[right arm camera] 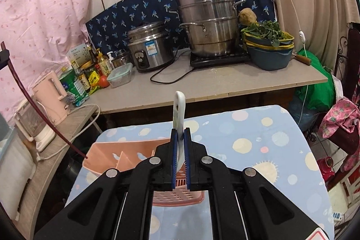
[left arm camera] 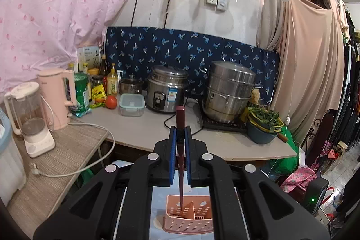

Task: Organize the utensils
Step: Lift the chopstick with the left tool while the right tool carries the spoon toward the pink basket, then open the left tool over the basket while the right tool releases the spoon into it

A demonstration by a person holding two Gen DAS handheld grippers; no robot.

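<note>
Left gripper [left arm camera: 180,134] clamped on dark-red chopsticks [left arm camera: 180,163] over pink basket [left arm camera: 189,220], right gripper [right arm camera: 180,135] clamped on white spoon [right arm camera: 179,109], pots behind.

Pink perforated caddy [left arm camera: 188,216], maroon chopstick [left arm camera: 180,156]

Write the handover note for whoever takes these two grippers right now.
Left gripper: shut on the dark red chopsticks, tips over the left compartment of the pink utensil basket.
Right gripper: shut on the white spoon, above the basket.
Basket sits on the blue patterned cloth.
Done: both utensils picked up.
Left: lower each into the basket, then release.
</note>
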